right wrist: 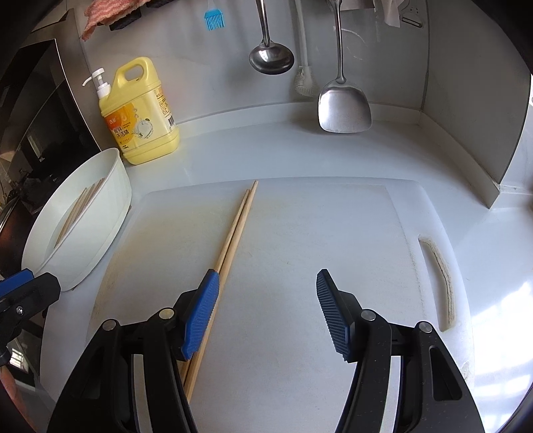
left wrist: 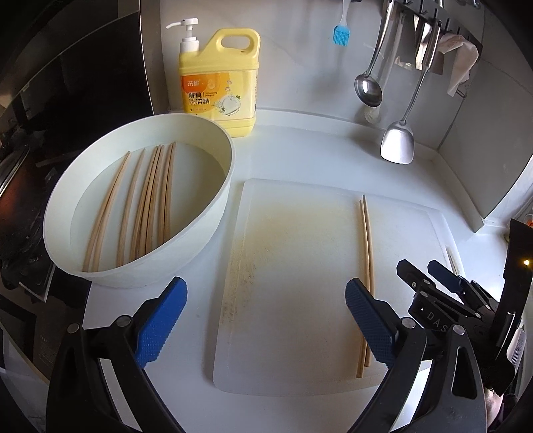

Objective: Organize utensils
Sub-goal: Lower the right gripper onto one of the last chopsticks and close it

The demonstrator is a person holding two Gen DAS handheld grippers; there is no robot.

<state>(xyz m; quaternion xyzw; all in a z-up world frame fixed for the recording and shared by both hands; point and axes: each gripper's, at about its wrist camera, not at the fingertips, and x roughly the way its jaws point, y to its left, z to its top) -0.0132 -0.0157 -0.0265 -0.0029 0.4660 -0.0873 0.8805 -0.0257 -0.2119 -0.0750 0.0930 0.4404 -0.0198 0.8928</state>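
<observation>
A white kitchen counter (right wrist: 299,153) runs back to a white wall, with a dark appliance at its left edge. Nearest, the left gripper (left wrist: 266,319) hangs over the near end of a white cutting board (left wrist: 299,266), its blue pads spread wide with nothing between them. The right gripper (right wrist: 266,309) is just to its right, also over the board, jaws apart and empty; its left pad sits directly above the pair of chopsticks (right wrist: 233,239), though whether it touches them cannot be told. That pair lies side by side on the board, running from near to far, in the right part of the board as the left wrist view shows it. To the left of the board stands a white basin (left wrist: 213,213) holding more chopsticks (left wrist: 150,200) in shallow water. Behind the basin is a yellow detergent jug (left wrist: 220,80) with a pump. Farthest back, a ladle (right wrist: 271,56), a metal spatula (right wrist: 343,106) and a blue silicone brush (right wrist: 214,19) hang on the wall.
</observation>
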